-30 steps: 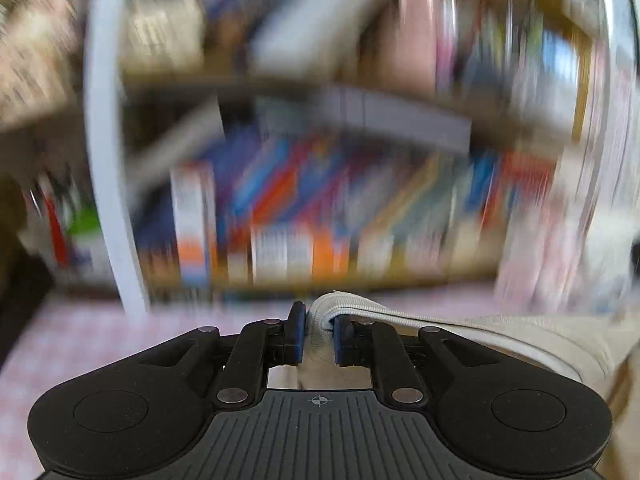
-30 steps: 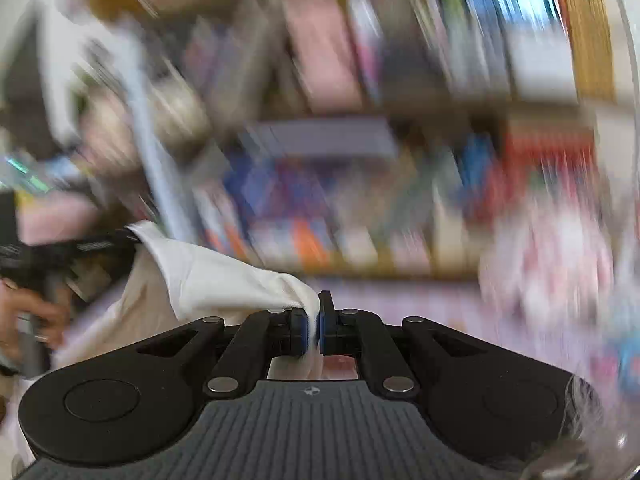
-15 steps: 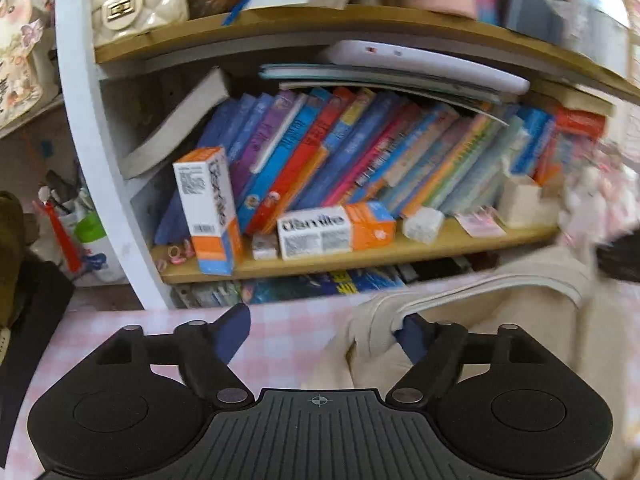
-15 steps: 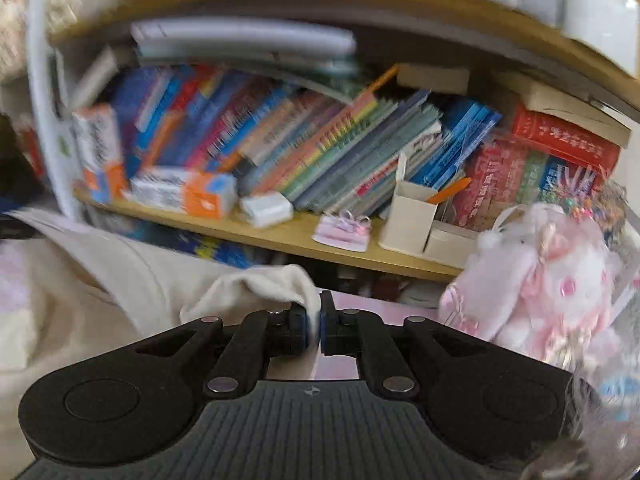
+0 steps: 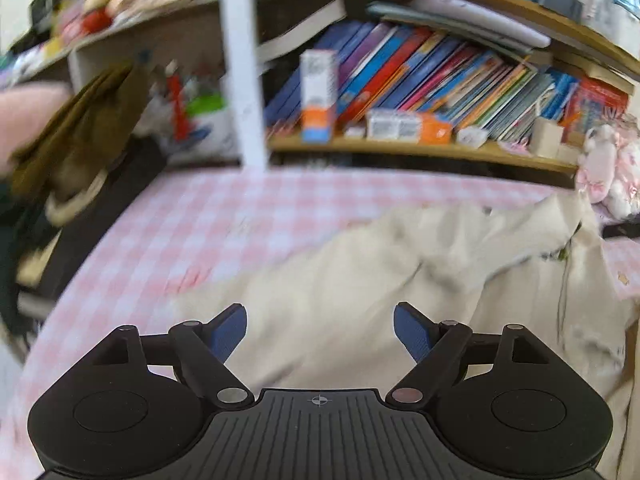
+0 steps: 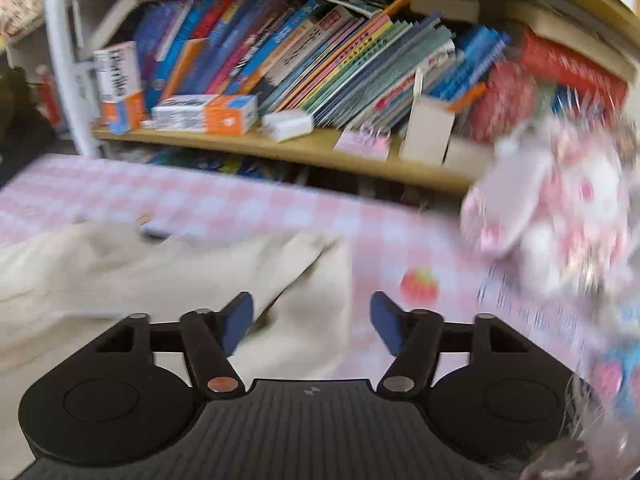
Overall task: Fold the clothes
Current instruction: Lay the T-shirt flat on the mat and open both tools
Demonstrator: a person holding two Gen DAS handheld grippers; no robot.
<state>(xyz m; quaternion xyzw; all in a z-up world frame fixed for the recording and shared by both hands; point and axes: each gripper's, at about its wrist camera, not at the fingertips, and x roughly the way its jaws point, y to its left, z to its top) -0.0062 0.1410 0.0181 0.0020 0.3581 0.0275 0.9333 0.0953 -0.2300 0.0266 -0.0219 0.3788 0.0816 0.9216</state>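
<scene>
Pink checked tablecloth [image 5: 248,216] across mid-frame; above it, a wooden shelf [image 6: 304,150] of leaning books [image 6: 320,48], two orange-and-white boxes [image 6: 206,114], a white post [image 5: 240,60], and a pink plush toy [image 6: 552,208] at right.

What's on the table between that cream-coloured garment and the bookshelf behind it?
Only bare pink checked tablecloth. Both wrist views show an empty strip of it running between the garment and the bookshelf.
</scene>
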